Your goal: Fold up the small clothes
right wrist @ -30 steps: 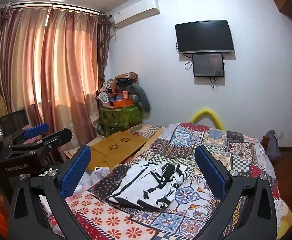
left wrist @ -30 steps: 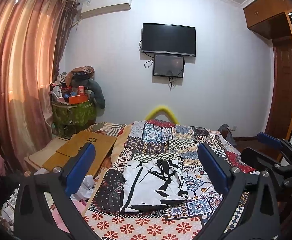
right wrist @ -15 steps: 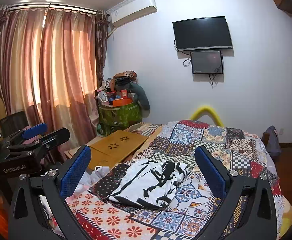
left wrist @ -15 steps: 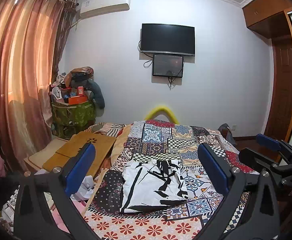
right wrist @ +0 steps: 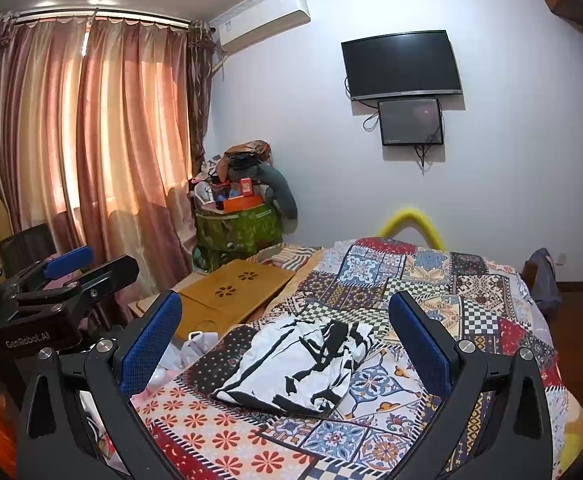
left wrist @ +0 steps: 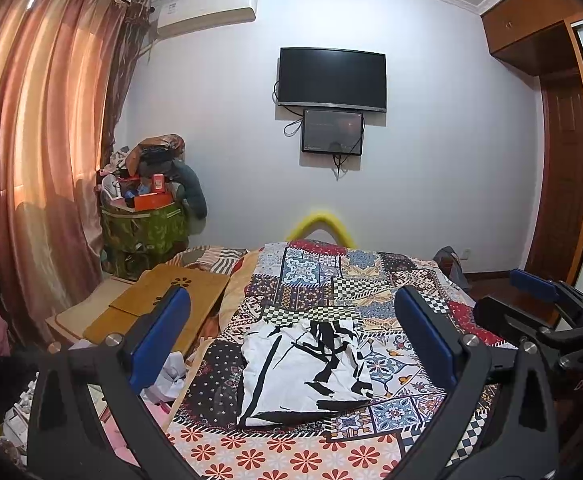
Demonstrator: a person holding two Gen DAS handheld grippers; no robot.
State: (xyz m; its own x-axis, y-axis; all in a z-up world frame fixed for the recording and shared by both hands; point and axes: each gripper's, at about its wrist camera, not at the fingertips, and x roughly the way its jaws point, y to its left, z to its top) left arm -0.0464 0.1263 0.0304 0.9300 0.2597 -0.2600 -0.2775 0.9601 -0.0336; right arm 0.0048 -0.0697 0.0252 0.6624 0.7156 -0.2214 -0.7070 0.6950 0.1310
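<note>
- Left claw [left wrist: 291,344] spread wide, gripping nothing, above the bed [left wrist: 275,452].
- Right claw [right wrist: 287,344] equally wide apart, also empty.
- Black-and-white garment [left wrist: 303,372] lying partly folded on the patchwork quilt, framed between the blue pads [left wrist: 159,344], toward 12 o'clock.

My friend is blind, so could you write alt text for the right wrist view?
A black-and-white garment lies rumpled on a patchwork quilt, framed by the open right tongs. The left tongs hover at the left, before pink curtains.
</note>
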